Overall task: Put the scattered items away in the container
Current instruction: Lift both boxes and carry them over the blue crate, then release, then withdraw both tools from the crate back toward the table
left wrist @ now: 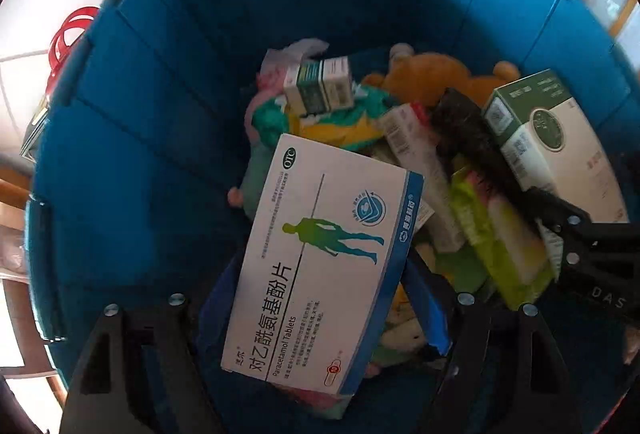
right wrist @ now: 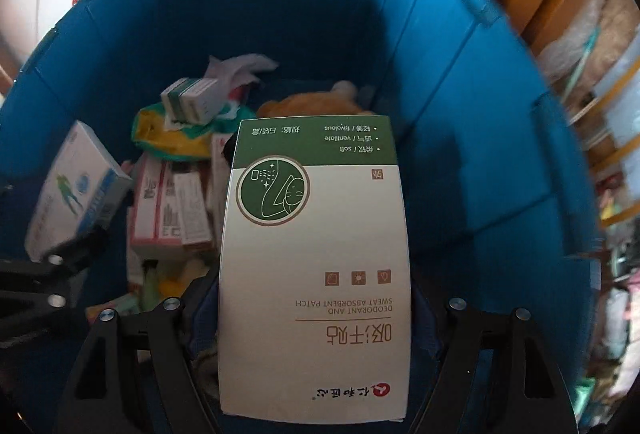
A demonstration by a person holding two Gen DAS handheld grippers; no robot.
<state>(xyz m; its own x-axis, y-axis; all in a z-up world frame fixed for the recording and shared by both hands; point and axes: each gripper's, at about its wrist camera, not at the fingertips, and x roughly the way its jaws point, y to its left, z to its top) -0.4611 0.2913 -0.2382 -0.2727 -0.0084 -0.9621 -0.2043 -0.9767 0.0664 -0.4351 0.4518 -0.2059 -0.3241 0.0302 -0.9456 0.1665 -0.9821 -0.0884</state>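
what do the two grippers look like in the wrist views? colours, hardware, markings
Both are matte black plastic. Each finger is a flat wedge with a triangular cutout and silver screw heads. Blue pads line the inner faces. The right gripper carries white "DAS" lettering. No cables or sleeves visible.

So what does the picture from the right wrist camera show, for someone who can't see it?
The right hand-held gripper holds a white and green sweat patch box over a blue bin. The bin already holds medicine boxes and an orange plush toy. At the left edge, the other gripper holds a white and blue box.
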